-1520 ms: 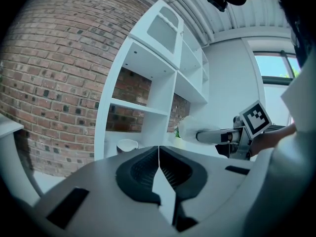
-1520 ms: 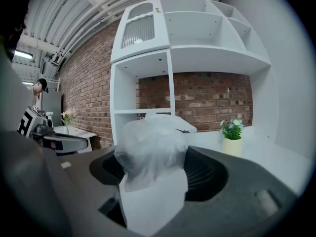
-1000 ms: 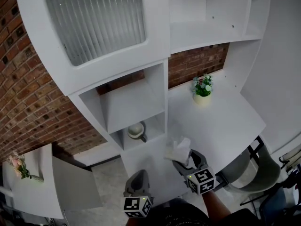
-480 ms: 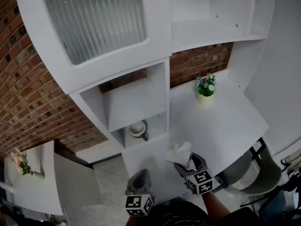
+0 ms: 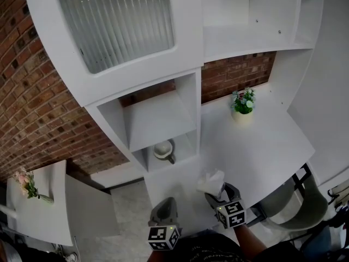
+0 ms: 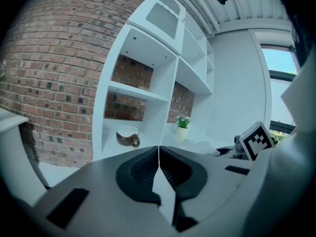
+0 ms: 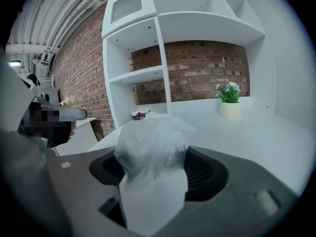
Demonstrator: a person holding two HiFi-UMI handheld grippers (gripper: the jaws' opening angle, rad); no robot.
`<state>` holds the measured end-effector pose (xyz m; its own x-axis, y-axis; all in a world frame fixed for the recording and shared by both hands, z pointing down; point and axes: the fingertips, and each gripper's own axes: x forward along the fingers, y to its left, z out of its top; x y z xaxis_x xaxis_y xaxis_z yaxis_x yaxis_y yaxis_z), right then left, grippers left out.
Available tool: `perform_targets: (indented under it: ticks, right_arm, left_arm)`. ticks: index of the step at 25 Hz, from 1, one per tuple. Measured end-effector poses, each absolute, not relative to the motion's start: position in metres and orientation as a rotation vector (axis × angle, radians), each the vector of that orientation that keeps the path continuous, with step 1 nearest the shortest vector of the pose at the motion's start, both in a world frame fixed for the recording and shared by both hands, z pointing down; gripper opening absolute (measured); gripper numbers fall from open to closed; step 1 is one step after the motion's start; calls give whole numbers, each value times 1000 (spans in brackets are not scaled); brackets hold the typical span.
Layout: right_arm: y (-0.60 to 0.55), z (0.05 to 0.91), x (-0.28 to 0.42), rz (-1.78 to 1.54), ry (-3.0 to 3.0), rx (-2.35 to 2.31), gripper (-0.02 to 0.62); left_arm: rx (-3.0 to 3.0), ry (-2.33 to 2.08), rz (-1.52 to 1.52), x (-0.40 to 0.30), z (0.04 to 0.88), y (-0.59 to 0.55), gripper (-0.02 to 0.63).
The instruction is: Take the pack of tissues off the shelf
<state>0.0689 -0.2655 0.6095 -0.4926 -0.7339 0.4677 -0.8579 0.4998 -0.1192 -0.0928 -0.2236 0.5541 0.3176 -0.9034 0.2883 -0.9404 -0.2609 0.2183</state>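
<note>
right gripper (image 5: 219, 190) pinches pack of tissues (image 7: 150, 172) over desk (image 5: 262, 146)
only its own view shows left gripper (image 6: 159, 169) jaws pressed together, empty

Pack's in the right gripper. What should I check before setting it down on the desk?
1. Grip: right gripper has its jaws pressed on the pack. Ok.
2. Pack off the shelf: it hangs over the desk, outside every compartment. Ok.
3. Landing spot: the desk near the pack is bare; the plant stands far back and the cup is inside a shelf compartment. Ok.
4. Left gripper: shut, nothing between the jaws, off to the side of the pack. Ok.
5. Gap between the pack's underside and the desk: cannot tell.
</note>
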Motion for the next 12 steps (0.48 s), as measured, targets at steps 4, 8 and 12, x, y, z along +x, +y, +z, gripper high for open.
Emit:
perform_targets:
  ticks: [4,8,12]
  right_arm:
    - [-267,621,68,497,-2374,1319,327]
    - [-267,631,66,506,-2359,1292,328]
    - [-264,644,64,530,-2329,1244,330]
  left_arm:
    - [2239,-1646,161,-92,557,-224,12]
    - [2235,-1650,165,-91,556,-227,12]
    - [2226,-1658,175,-92,558,-229,12]
